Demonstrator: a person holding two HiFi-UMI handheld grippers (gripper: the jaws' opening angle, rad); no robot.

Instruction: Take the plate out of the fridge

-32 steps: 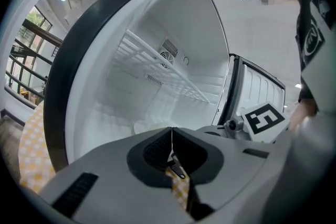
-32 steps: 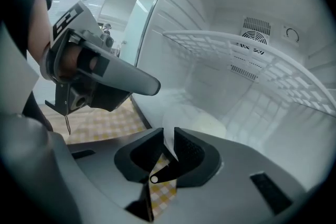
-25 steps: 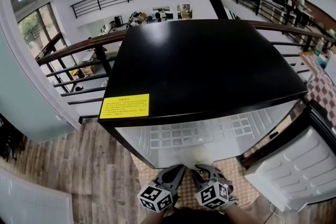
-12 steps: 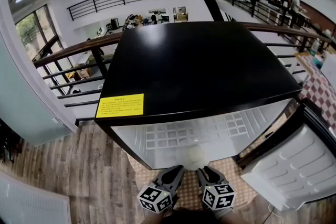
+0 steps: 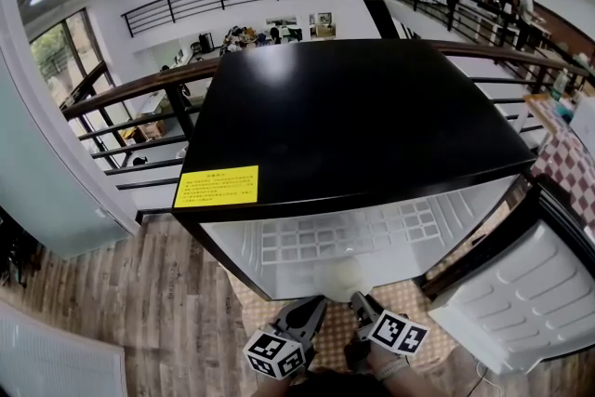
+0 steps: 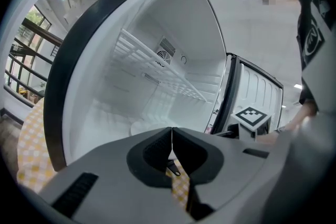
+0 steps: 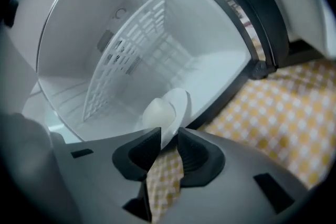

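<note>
A black-topped fridge (image 5: 353,116) stands with its white inside showing. A pale plate (image 7: 173,105) lies on the fridge floor with a rounded white lump (image 7: 157,112) on it; it also shows in the head view as a pale plate (image 5: 342,276). My right gripper (image 7: 169,132) is turned on its side just in front of the plate. Its jaws are opening, the plate's near rim sits at their mouth, and the pads do not press on it. My left gripper (image 6: 171,130) hangs shut and empty beside it, outside the fridge.
The fridge door (image 5: 516,302) hangs open at the right. A wire shelf (image 7: 126,50) spans the inside above the plate. A yellow checked mat (image 7: 283,123) lies on the wooden floor (image 5: 121,311) under the fridge. A railing (image 5: 130,98) runs behind it.
The right gripper's marker cube has tilted and shifted slightly right. The left gripper has stayed in place.
</note>
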